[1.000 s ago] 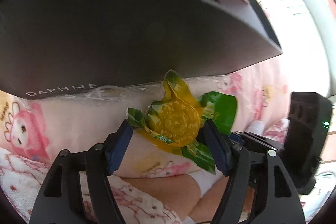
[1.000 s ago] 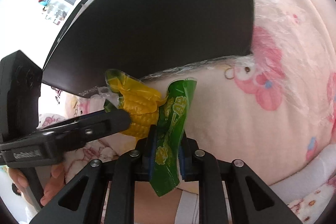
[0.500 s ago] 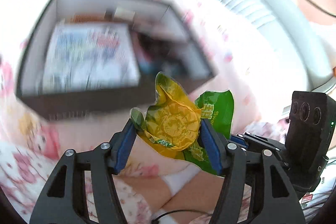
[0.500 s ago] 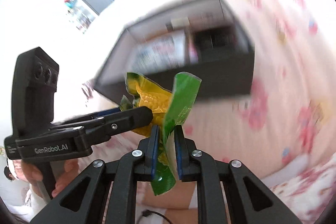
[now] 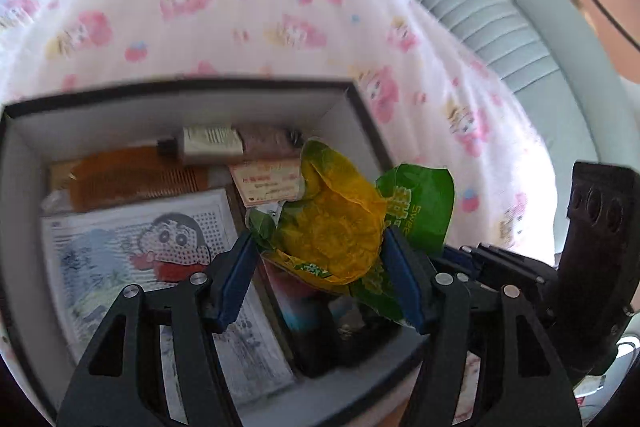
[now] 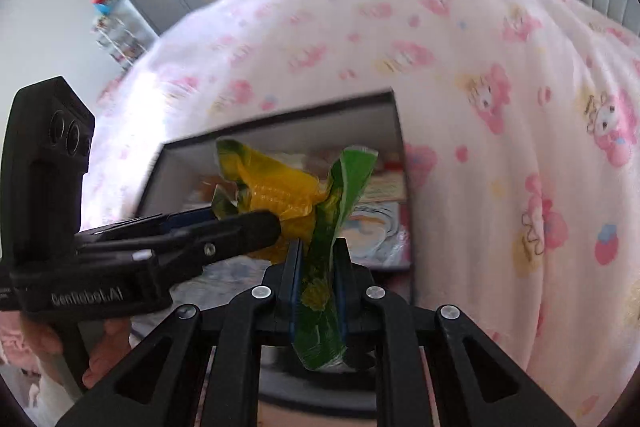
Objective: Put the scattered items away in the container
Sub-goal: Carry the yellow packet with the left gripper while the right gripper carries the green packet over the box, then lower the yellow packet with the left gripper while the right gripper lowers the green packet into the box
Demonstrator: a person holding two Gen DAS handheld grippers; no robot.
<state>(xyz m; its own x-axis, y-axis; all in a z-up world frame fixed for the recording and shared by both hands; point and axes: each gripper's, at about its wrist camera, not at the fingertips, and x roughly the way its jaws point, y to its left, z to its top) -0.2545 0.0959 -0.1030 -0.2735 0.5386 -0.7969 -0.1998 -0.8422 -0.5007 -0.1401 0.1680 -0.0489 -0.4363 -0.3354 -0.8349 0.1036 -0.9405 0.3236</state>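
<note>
A yellow and green corn snack packet (image 5: pixel 336 227) hangs over the open box (image 5: pixel 160 119), a dark-rimmed container with white inner walls. My left gripper (image 5: pixel 320 267) is shut on the packet's bulky yellow middle, a blue pad against each side. My right gripper (image 6: pixel 316 267) is shut on the packet's flat green end (image 6: pixel 320 291), which sticks up and down between the pads. In the right wrist view the left gripper (image 6: pixel 256 227) reaches in from the left, with the box (image 6: pixel 280 131) behind the packet (image 6: pixel 276 195). The right gripper (image 5: pixel 464 255) shows at the right of the left wrist view.
The box holds a brown comb (image 5: pixel 132 175), a cartoon printed sheet (image 5: pixel 160 239), a pink card (image 5: pixel 268 183) and a small cream pack (image 5: pixel 212 143). It sits on a pink patterned bedsheet (image 5: pixel 240 7). A grey padded headboard (image 5: pixel 500 27) runs along the right. A hand (image 6: pixel 108 359) grips the left tool.
Both grippers have risen with the packet from beside the box's dark outer wall to above its open top. The box's contents now show beneath the packet.
</note>
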